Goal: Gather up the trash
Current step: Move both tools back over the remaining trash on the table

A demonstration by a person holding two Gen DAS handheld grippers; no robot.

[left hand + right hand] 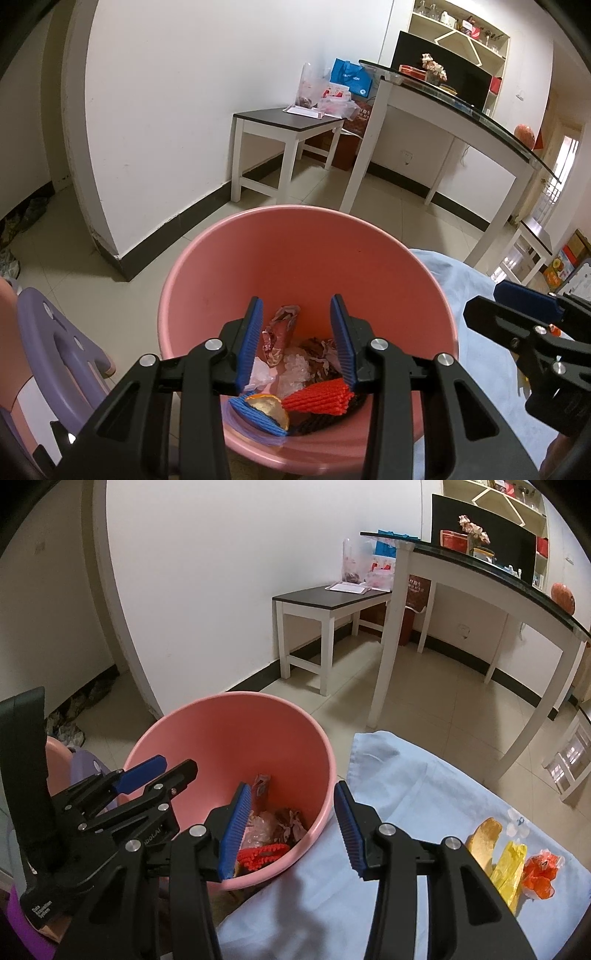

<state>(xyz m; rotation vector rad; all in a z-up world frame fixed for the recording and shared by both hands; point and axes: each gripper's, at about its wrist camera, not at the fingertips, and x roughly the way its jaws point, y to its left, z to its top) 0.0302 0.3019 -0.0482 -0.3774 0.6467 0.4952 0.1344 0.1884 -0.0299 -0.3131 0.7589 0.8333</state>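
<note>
A pink bin stands on the floor with trash at its bottom: a red foam net, a blue foam net with a piece of orange peel, and crumpled wrappers. My left gripper hangs open over the bin's mouth with nothing between its blue pads. My right gripper is open and empty too, above the bin's right rim and the edge of a light blue cloth. On that cloth lie an orange peel, a yellow wrapper and an orange-red plastic scrap.
A purple plastic stool stands left of the bin. Behind it are a wall corner, a white bench with a dark top and a glass-topped white table. Each gripper shows in the other's view: the right gripper, the left gripper.
</note>
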